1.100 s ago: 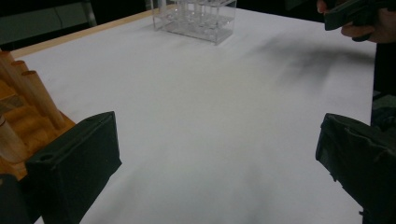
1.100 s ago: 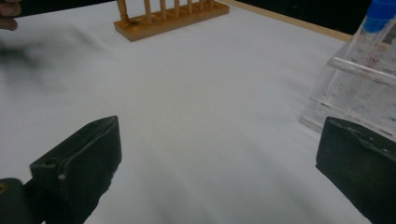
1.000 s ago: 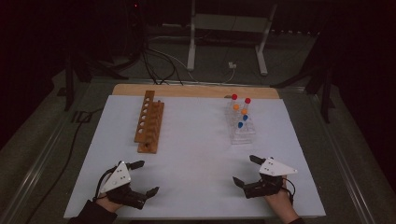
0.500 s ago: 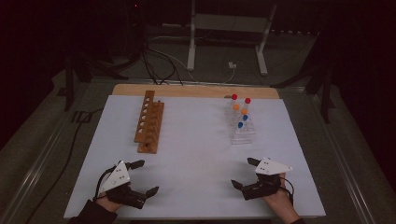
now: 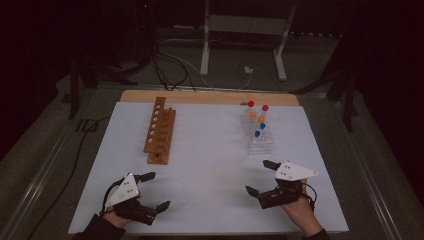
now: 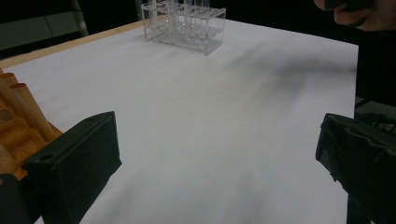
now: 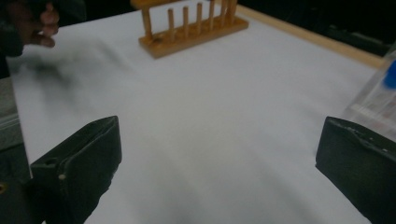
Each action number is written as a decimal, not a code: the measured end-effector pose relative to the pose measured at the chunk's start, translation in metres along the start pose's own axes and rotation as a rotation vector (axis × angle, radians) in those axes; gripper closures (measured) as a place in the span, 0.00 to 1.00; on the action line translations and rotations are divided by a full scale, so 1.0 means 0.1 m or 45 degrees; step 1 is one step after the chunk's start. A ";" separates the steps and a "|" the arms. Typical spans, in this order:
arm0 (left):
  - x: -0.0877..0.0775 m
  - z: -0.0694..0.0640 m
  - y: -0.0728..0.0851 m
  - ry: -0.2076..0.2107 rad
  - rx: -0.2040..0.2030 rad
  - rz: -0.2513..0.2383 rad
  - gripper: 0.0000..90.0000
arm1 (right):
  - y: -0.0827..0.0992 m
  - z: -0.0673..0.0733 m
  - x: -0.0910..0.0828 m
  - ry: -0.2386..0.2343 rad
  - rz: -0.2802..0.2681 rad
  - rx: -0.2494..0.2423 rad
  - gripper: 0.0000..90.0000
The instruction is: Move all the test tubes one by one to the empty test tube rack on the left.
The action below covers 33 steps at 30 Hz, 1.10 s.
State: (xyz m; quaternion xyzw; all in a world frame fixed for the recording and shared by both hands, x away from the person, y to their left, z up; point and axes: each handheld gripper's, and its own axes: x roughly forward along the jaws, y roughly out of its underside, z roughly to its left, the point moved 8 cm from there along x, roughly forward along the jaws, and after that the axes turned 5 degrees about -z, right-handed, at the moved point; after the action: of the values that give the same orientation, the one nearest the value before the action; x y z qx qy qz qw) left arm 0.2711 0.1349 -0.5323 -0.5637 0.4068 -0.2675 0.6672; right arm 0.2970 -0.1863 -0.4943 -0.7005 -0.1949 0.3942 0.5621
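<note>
A wooden test-tube rack (image 5: 159, 131) stands empty at the left of the white sheet (image 5: 210, 165). At the right a clear plastic rack (image 5: 257, 135) holds several tubes with red, orange and blue caps. My left gripper (image 5: 155, 190) is open near the front left edge, short of the wooden rack (image 6: 18, 126), nothing between its jaws. My right gripper (image 5: 261, 176) is open at the front right, just in front of the clear rack (image 7: 378, 100), jaws empty. The clear rack (image 6: 183, 23) stands far off in the left gripper view; the wooden rack (image 7: 191, 25) in the right gripper view.
The sheet lies on a wooden board whose bare strip (image 5: 210, 97) runs along the far edge. A white metal stand (image 5: 245, 35) and cables (image 5: 165, 65) sit on the floor beyond. The other hand (image 7: 32, 23) appears at the top left of the right gripper view.
My right gripper has edged a little to the left and toward the near edge. The left gripper has stayed put.
</note>
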 end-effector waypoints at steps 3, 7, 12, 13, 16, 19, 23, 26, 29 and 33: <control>0.00 0.00 0.00 0.000 -0.002 0.002 0.01 | -0.08 -0.05 -0.01 0.014 -0.017 -0.010 0.00; 0.00 0.01 0.00 -0.004 -0.004 0.002 0.01 | -0.22 -0.14 -0.01 0.033 -0.047 -0.018 0.00; 0.00 0.00 0.00 0.000 -0.008 -0.004 0.01 | -0.33 -0.26 0.02 0.055 -0.049 -0.017 0.00; 0.00 0.01 0.00 -0.002 -0.007 -0.002 0.01 | -0.35 -0.28 0.03 0.061 -0.052 -0.015 0.00; 0.00 0.01 -0.01 -0.001 -0.009 -0.005 0.01 | -0.40 -0.36 0.06 0.082 -0.050 -0.010 0.00; 0.00 0.01 -0.01 -0.001 -0.009 -0.004 0.01 | -0.44 -0.45 0.09 0.104 -0.050 0.014 0.00; 0.00 0.00 -0.02 0.003 -0.009 -0.012 0.01 | -0.47 -0.55 0.15 0.130 -0.046 0.028 0.01; 0.00 0.00 -0.02 0.004 -0.010 -0.012 0.01 | -0.48 -0.63 0.20 0.159 -0.041 0.043 0.01; 0.00 0.01 -0.01 0.003 -0.011 -0.012 0.01 | -0.48 -0.72 0.26 0.187 -0.034 0.062 0.05; -0.01 0.00 -0.02 0.006 -0.012 -0.014 0.01 | -0.46 -0.79 0.31 0.217 -0.022 0.080 0.06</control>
State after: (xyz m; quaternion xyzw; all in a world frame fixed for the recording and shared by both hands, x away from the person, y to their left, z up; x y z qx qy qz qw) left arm 0.2711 0.1352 -0.5306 -0.5686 0.4065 -0.2706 0.6620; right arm 0.3849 -0.2011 -0.4569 -0.7118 -0.1402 0.3342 0.6017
